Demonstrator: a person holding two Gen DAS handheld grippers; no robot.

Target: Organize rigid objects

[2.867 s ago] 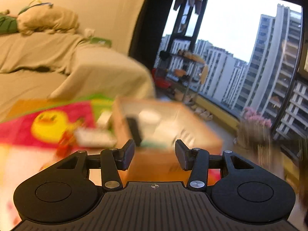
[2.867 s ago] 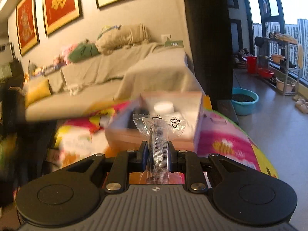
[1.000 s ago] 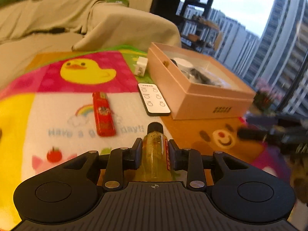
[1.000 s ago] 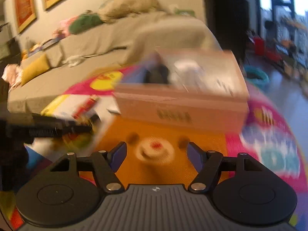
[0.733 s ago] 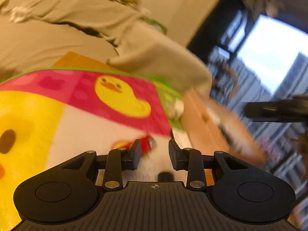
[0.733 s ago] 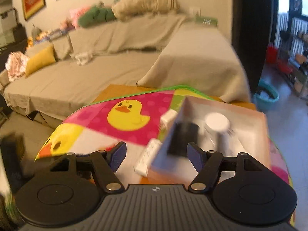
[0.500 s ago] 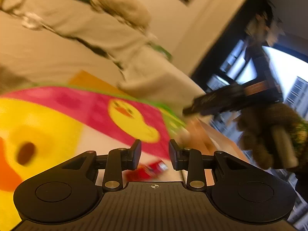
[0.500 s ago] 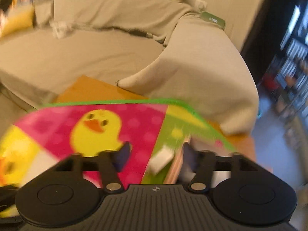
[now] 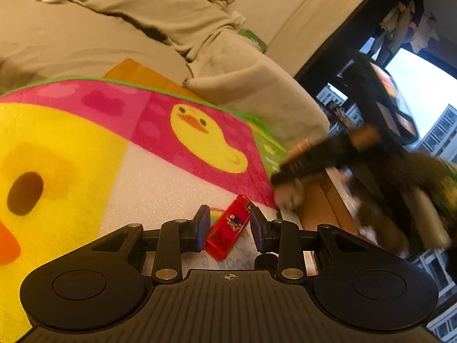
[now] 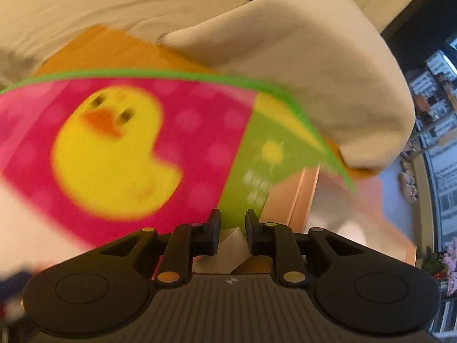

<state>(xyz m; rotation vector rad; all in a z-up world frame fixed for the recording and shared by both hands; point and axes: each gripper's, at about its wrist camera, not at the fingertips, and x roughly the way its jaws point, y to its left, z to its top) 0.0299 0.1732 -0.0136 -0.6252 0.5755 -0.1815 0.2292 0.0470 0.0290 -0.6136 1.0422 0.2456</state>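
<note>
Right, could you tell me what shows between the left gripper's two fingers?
In the left wrist view, the red lighter shows in the gap of the left gripper. It lies flat on the colourful mat, and nothing else sits between the fingers.

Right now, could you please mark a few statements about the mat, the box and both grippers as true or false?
1. A red lighter lies on the mat. True.
2. The left gripper clamps the lighter. False: its jaws stand apart, and the lighter lies flat beyond them.
3. A yellow duck is printed on the mat's pink part. True.
4. The box stands left of the duck. False: it stands to its right.
5. The right gripper is wide open. False: it is shut on a white plug.
</note>
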